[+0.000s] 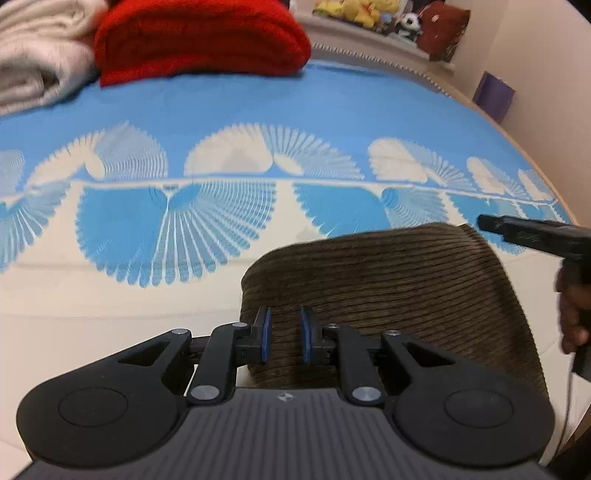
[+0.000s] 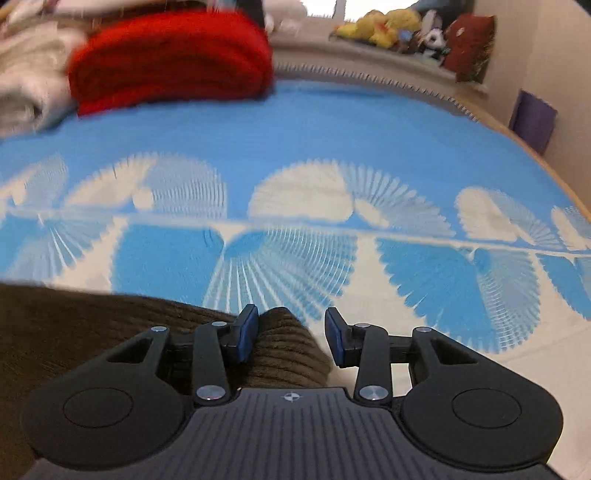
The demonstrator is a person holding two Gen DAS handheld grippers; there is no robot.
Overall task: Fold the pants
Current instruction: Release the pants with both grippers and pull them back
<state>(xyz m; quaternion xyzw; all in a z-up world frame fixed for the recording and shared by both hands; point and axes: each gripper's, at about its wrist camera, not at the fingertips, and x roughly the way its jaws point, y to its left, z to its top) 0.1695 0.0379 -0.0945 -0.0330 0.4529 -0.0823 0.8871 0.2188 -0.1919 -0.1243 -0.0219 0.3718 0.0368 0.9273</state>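
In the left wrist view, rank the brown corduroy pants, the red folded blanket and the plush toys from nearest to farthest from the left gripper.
1. Brown corduroy pants: directly at the left gripper, under its fingers.
2. Red folded blanket: far across the bed, upper left.
3. Plush toys: beyond the bed's edge, on a ledge at upper right.

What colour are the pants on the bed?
Dark olive-brown ribbed corduroy pants, clearest in the left wrist view.

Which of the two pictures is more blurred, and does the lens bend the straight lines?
Right wrist view: more blurred, the red blanket and the bedspread pattern smeared. Left wrist view: sharper, corduroy pants ribs clear. Both views: fisheye curves the bed's far edge.
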